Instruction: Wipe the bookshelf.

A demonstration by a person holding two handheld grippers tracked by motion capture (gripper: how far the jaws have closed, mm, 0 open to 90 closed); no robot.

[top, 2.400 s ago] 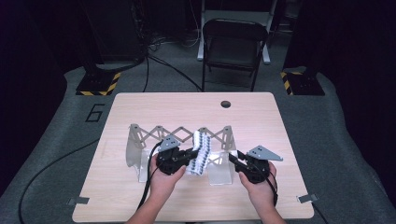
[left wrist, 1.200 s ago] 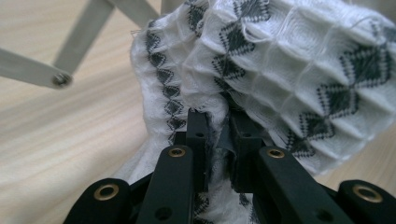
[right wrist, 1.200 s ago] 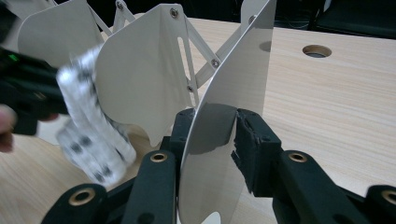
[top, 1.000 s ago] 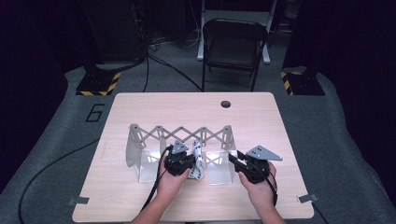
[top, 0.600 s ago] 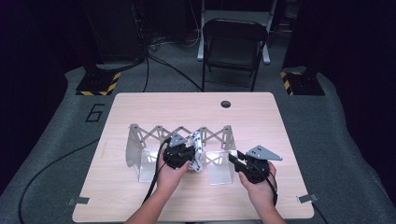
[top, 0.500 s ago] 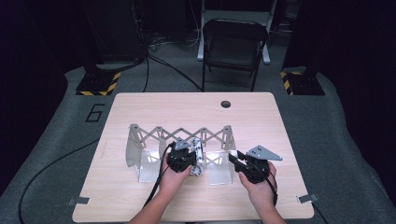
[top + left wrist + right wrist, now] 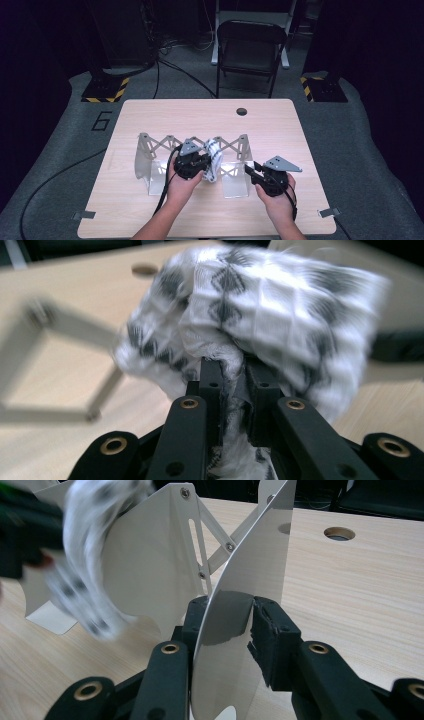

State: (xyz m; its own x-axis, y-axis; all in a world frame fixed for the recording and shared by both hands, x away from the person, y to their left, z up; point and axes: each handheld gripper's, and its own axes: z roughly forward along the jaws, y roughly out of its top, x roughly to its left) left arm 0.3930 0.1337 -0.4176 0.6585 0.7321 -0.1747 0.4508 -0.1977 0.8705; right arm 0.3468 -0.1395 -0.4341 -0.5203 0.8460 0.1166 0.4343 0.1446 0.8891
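The wooden surface (image 7: 150, 120) is carrying an expandable metal rack (image 7: 155, 150), a row of pale upright plates joined by a scissor lattice, and everything else is sitting close to that rack. Behind the rack, near the far edge of the surface, a round cable hole (image 7: 242, 111) is showing.

At the rack's right end, the right gripper (image 7: 250, 170) is gripping the end plate (image 7: 240, 625); its own view is showing the jaws closed on the plate's thin edge from both sides, so it is steadying the rack.

At the middle of the rack, the left gripper (image 7: 204, 164) is clamped on a bunched white cloth with a black diamond pattern (image 7: 260, 315), the fabric pinched between the jaws in its own view. Compared with a second ago, when the cloth was sitting low between the plates, the left hand is now carrying it higher, and the cloth (image 7: 214, 159) is hanging beside the lattice top at the rack's centre. The motion blur fits a hand in motion.

Judging from this, the cloth is being lifted out of the rack while the other hand is keeping the rack from shifting; the bundle's lower end looks near the plates, so it may not be fully clear.
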